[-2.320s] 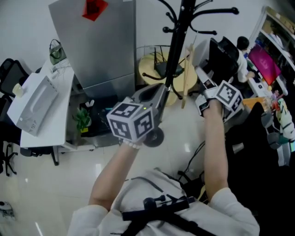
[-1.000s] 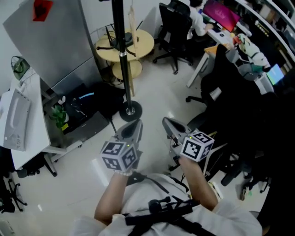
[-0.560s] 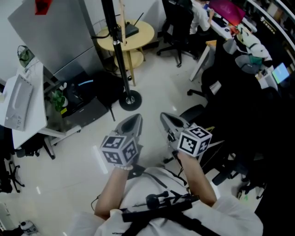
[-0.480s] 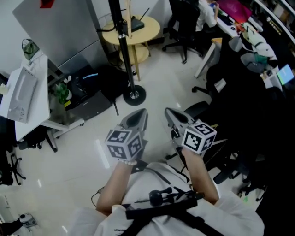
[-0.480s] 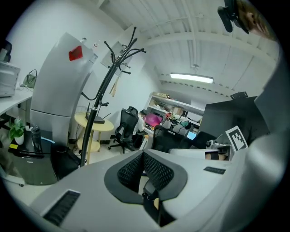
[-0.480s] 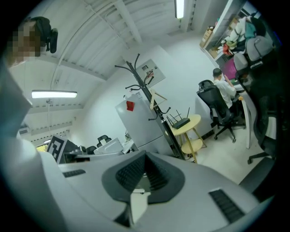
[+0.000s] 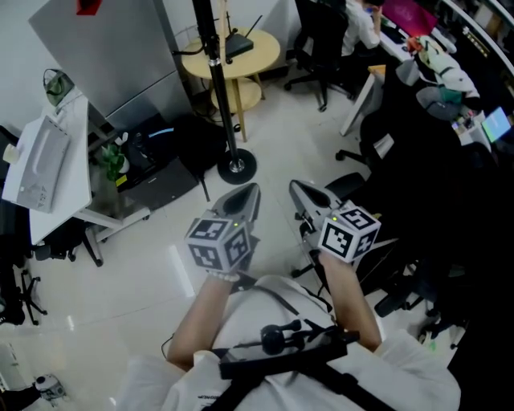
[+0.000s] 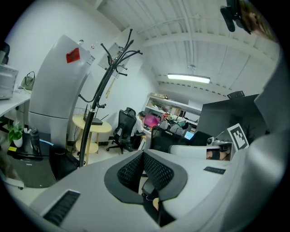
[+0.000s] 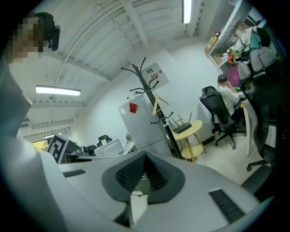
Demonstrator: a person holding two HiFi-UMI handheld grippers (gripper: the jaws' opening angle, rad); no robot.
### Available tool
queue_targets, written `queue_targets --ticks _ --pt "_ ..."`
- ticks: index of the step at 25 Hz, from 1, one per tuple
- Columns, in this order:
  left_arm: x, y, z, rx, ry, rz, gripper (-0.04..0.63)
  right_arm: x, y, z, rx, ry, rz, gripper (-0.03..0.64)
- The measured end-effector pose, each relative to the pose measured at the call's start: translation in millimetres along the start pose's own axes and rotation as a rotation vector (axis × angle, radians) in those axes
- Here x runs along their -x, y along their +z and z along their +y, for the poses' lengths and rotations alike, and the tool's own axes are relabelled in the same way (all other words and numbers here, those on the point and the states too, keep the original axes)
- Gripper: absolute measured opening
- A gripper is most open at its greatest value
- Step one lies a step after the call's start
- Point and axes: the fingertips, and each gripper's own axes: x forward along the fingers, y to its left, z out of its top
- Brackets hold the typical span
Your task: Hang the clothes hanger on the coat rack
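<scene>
The black coat rack stands on its round base on the pale floor, ahead of me. A light wooden hanger hangs from one of its upper arms; it also shows as the hanger in the left gripper view. From above only a thin strip of the hanger is visible beside the pole. My left gripper and right gripper are held side by side close to my body, well short of the rack. Both are shut with nothing between the jaws.
A round yellow table with a black router stands just behind the rack. A tall grey cabinet and a white desk are at the left. Black office chairs and a seated person fill the right.
Both grippers have drawn back from the rack's upper arms to a low position near my body. The rack now stands farther away, with the hanger left hanging on it.
</scene>
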Motion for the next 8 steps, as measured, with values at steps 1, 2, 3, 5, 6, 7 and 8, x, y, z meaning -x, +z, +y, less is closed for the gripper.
queue_targets --ticks 1,2,3,5,6,7,8 --pt "0.7 0.5 -0.2 -0.001 -0.004 0.0 -0.003 0.2 0.0 1.8 0.001 -0.001 -0.002 -0.005" --pt "1.3 0.7 -0.3 -0.001 -0.008 0.001 -0.003 0.4 0.0 3.5 0.001 -0.002 -0.005 -0.005" --pt "2.0 0.5 -0.1 -0.001 -0.012 0.003 -0.003 0.4 -0.2 5.3 0.002 -0.003 -0.006 -0.005" --pt "4.4 0.2 0.8 0.0 -0.017 0.005 -0.003 -0.3 -1.0 8.8 0.007 -0.005 -0.008 -0.005" --pt "5.8 0.3 1.4 0.001 -0.018 0.005 -0.003 -0.7 -1.3 10.5 0.008 -0.005 -0.008 -0.005" --pt "7.2 0.5 1.8 0.001 -0.02 0.006 -0.003 -1.1 -1.6 12.1 0.01 -0.005 -0.008 -0.005" --pt "8.6 0.8 2.3 0.002 -0.021 0.005 -0.003 -1.5 -1.8 13.7 0.011 -0.005 -0.008 -0.005"
